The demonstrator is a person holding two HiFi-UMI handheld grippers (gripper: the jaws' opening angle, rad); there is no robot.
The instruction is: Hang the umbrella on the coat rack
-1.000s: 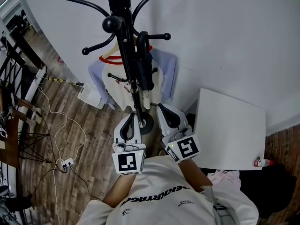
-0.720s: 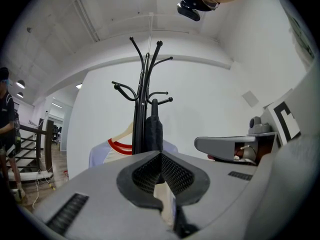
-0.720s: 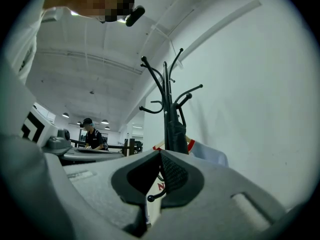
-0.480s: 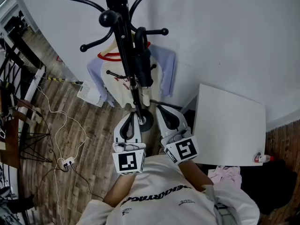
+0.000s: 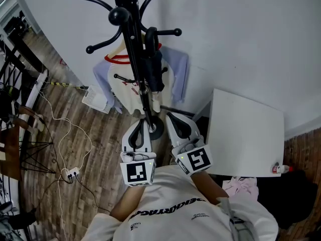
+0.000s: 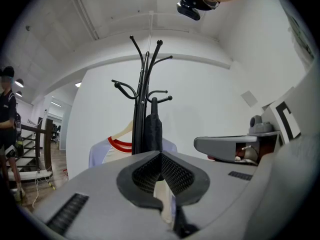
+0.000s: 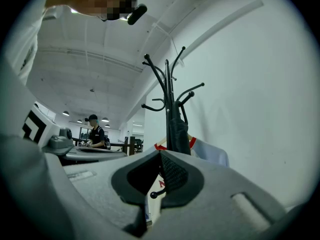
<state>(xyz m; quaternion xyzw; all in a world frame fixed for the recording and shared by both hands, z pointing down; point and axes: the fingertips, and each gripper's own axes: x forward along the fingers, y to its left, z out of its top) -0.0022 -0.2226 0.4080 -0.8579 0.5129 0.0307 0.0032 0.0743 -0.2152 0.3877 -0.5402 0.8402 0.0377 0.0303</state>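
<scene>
1. While you're facing the coat rack [image 5: 134,54], your left tongs [image 6: 161,155] are clenched with nothing between them.
2. Right tongs [image 7: 160,153], same deal: pinched together, empty, just beside the left ones.
3. Umbrella [image 5: 153,72] hangs folded from a rack hook, right against the pole, next to the shirt [image 5: 120,87] on its hanger.

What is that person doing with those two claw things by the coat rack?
A person stands facing a black coat rack and holds a gripper in each hand. A dark folded umbrella hangs from one of the rack's hooks, next to a shirt on a hanger. The left gripper and the right gripper are both shut with nothing in them, and neither touches the umbrella. So the hanging job looks done.
</scene>
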